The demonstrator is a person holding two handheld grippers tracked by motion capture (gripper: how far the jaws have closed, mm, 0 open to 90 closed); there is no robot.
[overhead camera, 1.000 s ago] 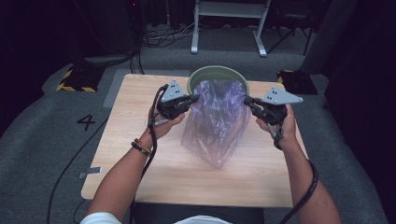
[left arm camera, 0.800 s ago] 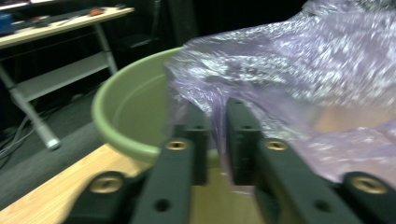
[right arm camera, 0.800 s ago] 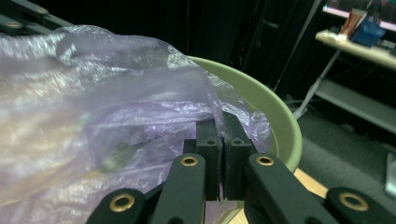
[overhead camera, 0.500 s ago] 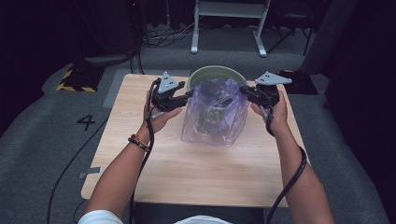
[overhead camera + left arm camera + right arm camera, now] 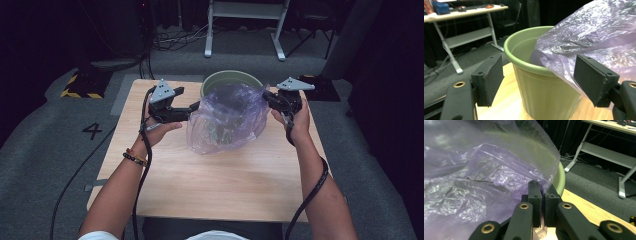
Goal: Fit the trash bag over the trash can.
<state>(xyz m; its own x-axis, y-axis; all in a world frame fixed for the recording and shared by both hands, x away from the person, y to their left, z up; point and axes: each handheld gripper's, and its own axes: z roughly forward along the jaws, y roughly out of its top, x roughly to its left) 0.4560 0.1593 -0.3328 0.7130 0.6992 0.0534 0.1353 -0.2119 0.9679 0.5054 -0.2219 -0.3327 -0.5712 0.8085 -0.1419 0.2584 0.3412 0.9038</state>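
1. High view: clear purple plastic bag point(image 5: 227, 122) slumped at mid-bench, far part leaning against and over near rim of green bucket point(image 5: 231, 80) at far edge of wooden bench point(image 5: 210, 175).
2. High view: left gripper point(image 5: 192, 107) just left of bag, held level, pointing right toward bag; jaws just been opening, now spread, no plastic seen between them. Left hand point(image 5: 157, 131) beneath it, beaded bracelet point(image 5: 134, 156) on wrist.
3. High view: right gripper point(image 5: 266, 96) at bag's far right corner, pointing left; jaws pressed together, pinching bag's edge. Right hand point(image 5: 297, 120) behind it, black cable point(image 5: 307, 195) trailing down along forearm.
4. High view: grey floor around bench, white "4" point(image 5: 93, 131) marked on left; white frame legs point(image 5: 245, 25) beyond far edge.
5. Left gripper view: both black jaws wide apart at either side of bottom; bucket point(image 5: 541, 82) standing upright on bench between them, farther off. Bag point(image 5: 594, 45) draped over bucket's right rim, hanging just behind right-hand jaw; contact with that pad not determinable. White desk point(image 5: 461, 15) in background.
6. Right gripper view: jaws closed tight at bottom centre, thin fold of bag point(image 5: 486, 177) clamped between pads. Bag billowing to left; bucket rim point(image 5: 561, 178) showing just right of it, bench point(image 5: 584, 212) below.
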